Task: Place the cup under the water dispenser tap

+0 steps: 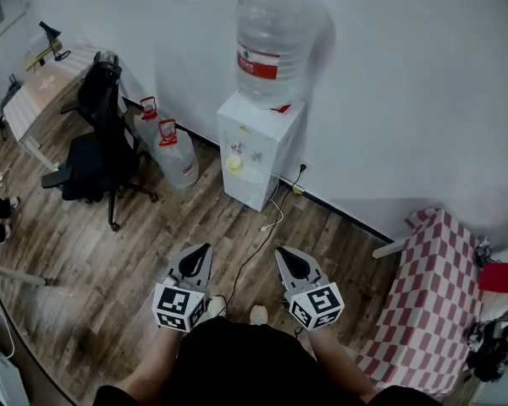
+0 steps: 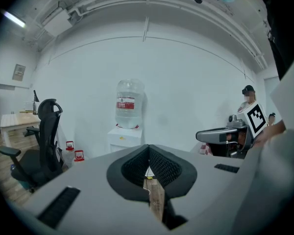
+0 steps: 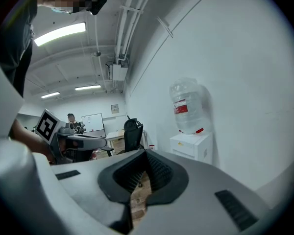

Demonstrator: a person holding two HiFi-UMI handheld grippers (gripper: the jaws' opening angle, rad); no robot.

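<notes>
Cup [image 1: 234,163]: a pale yellow round thing, which I took for the cup, stood in the front recess of the water dispenser [image 1: 258,142], in the spot where poured water would fall; it was too small to tell how exactly it sat under a tap
Water dispenser: a white cabinet that stood upright on the floor [image 1: 93,252] with its back to the wall, probably so that its cable [image 1: 262,244] could reach a socket there
Bottle [image 1: 273,49]: large and clear, set neck down on top of the dispenser so that it fed the taps by its own weight
Spare bottles [image 1: 176,150]: two smaller ones with red caps, on the floor just beside the dispenser, likely kept near for refilling
Left hand-held gripper [image 1: 205,250]: jaws closed tip to tip with nothing between them, held low near the person's body and well apart from the dispenser
Right hand-held gripper [image 1: 281,254]: also fully closed and empty, level with the left one and pointed toward the dispenser
Reason for the empty grip: by my judgement the cup was already in place, so neither gripper had anything to carry
Office chair [image 1: 97,142]: black, well to the left of the dispenser, near a desk [image 1: 42,91]
Checked cloth [image 1: 432,294]: red and white, over a piece of furniture at the right, apart from the task
</notes>
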